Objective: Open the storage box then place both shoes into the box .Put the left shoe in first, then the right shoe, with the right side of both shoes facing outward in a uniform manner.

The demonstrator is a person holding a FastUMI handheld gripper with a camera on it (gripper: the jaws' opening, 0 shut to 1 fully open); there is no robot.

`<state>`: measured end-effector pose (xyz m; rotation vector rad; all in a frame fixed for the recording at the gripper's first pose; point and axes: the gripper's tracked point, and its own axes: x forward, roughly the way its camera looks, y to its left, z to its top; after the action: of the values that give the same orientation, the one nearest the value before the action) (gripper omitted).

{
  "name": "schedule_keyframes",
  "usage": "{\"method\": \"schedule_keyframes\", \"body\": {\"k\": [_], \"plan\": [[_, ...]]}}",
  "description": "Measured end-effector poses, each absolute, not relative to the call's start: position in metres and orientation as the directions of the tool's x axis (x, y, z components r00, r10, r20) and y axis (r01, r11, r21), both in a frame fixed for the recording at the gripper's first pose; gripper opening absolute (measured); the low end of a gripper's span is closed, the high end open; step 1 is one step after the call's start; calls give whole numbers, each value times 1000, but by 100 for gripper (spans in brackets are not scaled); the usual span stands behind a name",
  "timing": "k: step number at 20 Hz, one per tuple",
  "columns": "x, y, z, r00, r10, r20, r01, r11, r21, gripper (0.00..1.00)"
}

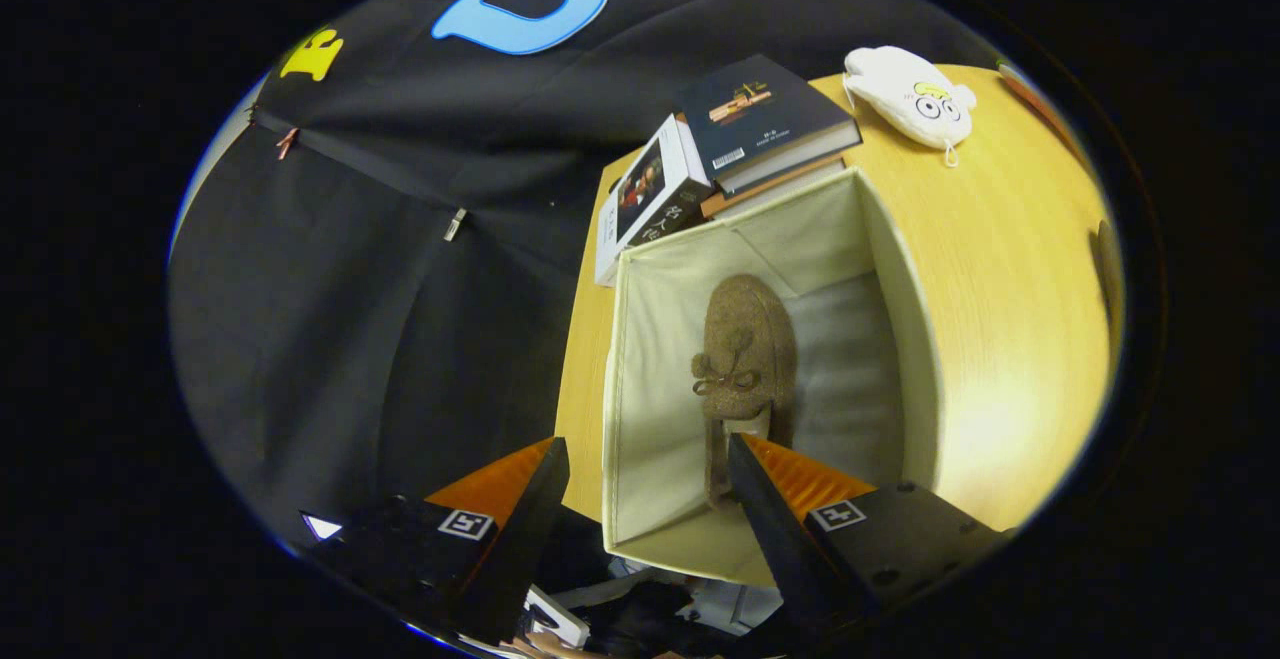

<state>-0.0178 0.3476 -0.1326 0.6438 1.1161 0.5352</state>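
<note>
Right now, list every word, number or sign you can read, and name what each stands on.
Dark blue hardcover book: gold title and white barcode, too small to read.
White-and-black book: large printed characters, too blurred to quote.
Open gripper above the cream fabric storage box, brown felt shoe just ahead: square black-and-white coded markers, no words.
Nothing can be quoted.
</note>
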Motion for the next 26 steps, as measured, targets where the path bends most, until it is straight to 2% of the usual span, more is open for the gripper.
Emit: {"method": "schedule_keyframes", "body": {"k": [6, 12, 21, 26], "plan": [[-14, 243, -99, 499, 611, -614, -169, 764, 623, 98], [-14, 101, -114, 590, 461, -663, -212, 880, 424, 98], [-12, -72, -168, 579, 320, -750, -149, 946, 288, 98], [-13, -124, -213, 542, 289, -789, -183, 957, 224, 99]]}}
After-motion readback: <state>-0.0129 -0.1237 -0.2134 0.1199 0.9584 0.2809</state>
